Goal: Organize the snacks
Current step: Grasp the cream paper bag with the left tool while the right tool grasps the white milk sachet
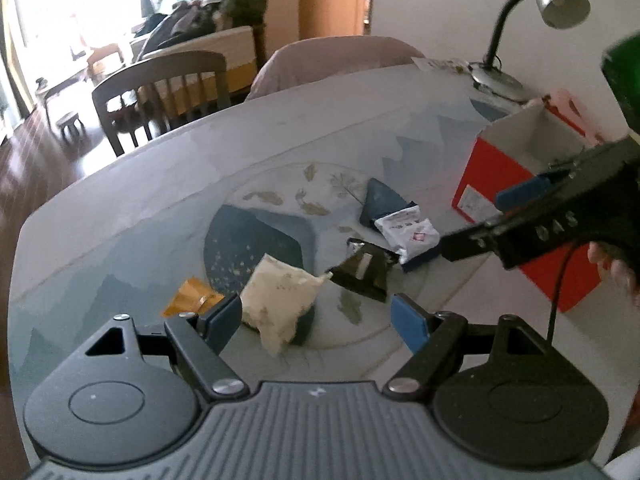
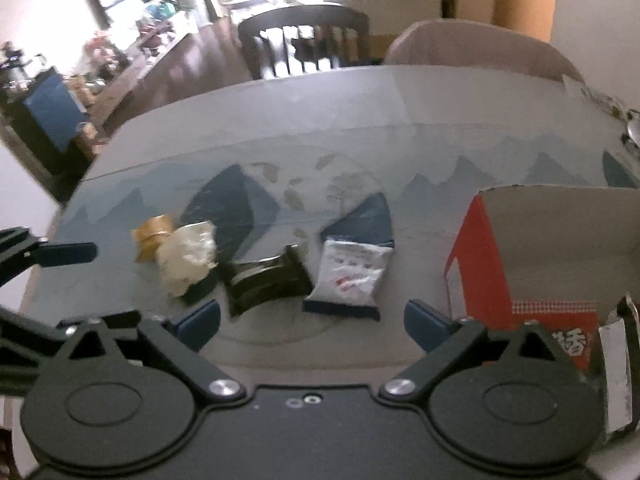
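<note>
on the table (image 2: 280, 120), left to right: orange packet (image 2: 154, 236), cream packet (image 2: 186, 258), black packet (image 2: 266, 282), white packet (image 2: 350, 276), then an open red box (image 2: 488, 276). left gripper (image 1: 318, 318) jaws wide, empty, over the cream packet. right gripper (image 2: 312, 320) jaws wide, empty, just short of the black and white packets.

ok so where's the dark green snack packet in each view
Left wrist view: the dark green packet lies right of centre, just beyond the open jaws, between the cream packet and the white packet.
Right wrist view: the same packet lies left of centre, again between cream and white.
Shared landmark: the red box, at the right in both.
</note>
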A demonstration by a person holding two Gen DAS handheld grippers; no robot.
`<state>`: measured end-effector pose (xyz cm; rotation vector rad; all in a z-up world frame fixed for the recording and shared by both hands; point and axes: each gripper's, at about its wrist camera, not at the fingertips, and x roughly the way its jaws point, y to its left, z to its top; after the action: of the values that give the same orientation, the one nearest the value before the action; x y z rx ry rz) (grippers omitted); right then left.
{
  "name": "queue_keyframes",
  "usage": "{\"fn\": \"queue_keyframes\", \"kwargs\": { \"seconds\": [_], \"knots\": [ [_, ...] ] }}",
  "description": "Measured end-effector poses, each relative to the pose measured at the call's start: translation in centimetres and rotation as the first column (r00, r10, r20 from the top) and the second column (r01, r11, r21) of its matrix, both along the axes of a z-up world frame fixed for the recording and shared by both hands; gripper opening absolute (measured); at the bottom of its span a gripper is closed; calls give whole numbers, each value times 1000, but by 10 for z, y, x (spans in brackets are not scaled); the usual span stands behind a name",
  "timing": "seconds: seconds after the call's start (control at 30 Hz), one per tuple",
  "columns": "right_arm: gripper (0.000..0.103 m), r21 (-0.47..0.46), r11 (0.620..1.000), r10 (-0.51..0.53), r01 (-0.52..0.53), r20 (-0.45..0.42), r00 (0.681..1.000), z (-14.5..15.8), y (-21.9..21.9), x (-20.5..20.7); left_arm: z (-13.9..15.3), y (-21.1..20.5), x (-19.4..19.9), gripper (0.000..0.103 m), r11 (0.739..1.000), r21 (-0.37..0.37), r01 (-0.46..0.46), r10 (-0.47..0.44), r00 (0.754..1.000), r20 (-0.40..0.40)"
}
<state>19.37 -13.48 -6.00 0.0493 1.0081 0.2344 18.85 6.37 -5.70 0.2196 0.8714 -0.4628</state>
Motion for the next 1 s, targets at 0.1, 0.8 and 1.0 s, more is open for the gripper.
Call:
{"fn": "queue_keyframes", "kwargs": {
  "seconds": [0.1,0.8,1.0],
  "knots": [
    [93,5,998,-55,55,-34,998,-10,2,17,-6,1,13,81,999,27,36,-36,999,0],
    [61,-110,961,-265,253,-111,958,-61,14,76,-58,-7,71,73,973,115,201,-190,976,-103],
    [61,-149,961,-249,233,-102,963,-68,17,78,-68,-6,74,67,972,110,208,-194,973,-126]
  ]
}}
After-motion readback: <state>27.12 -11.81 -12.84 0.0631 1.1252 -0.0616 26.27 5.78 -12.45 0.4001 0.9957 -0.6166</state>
